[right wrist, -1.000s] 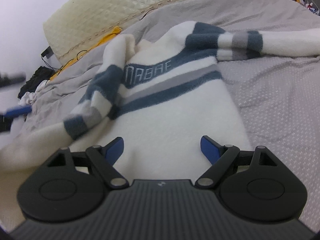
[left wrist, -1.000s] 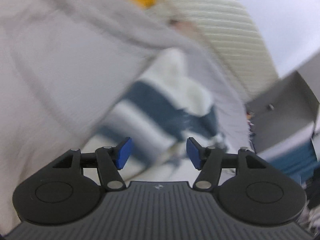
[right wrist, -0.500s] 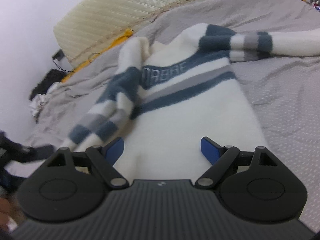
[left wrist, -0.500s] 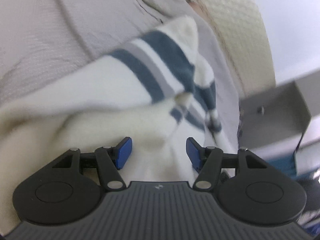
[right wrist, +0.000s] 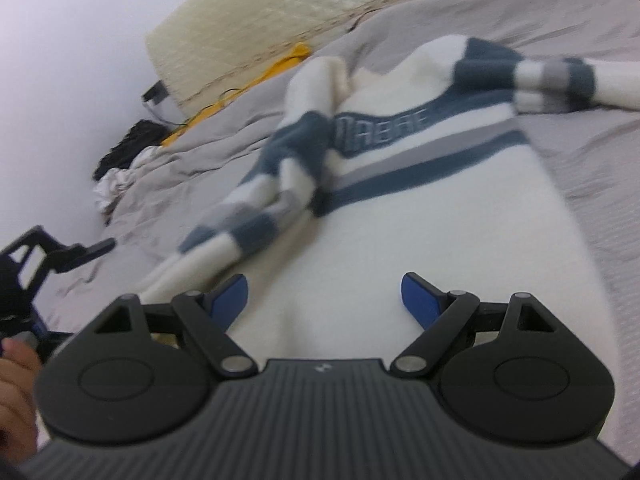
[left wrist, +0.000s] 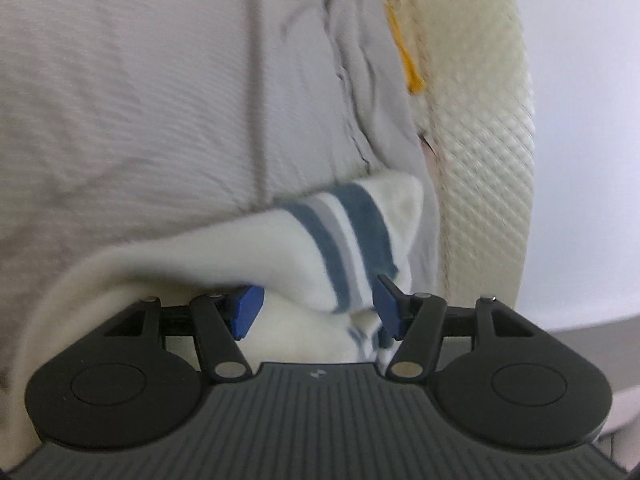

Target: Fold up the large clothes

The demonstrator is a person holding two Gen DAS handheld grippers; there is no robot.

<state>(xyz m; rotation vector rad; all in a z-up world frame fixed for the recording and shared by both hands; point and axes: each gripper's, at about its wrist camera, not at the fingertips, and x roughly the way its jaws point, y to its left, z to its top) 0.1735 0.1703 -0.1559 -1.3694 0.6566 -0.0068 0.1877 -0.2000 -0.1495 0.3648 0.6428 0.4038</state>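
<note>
The cream striped sweater (right wrist: 432, 216) lies spread on the bed (right wrist: 592, 168), filling mid-frame. The right hand-held gripper (right wrist: 324, 296) hovers released over its hem; the left hand-held gripper (left wrist: 316, 308), also released, straddles its striped sleeve (left wrist: 344, 248).

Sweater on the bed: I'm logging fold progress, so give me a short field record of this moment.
garment: cream sweater with blue and grey stripes, lying on the grey bedspread
near sleeve: folded across the chest
far sleeve: spread out sideways
left tongs: open, striped sleeve cuff between the pads, not clamped
right tongs: open, over the sweater's plain lower body
behind: quilted headboard
</note>
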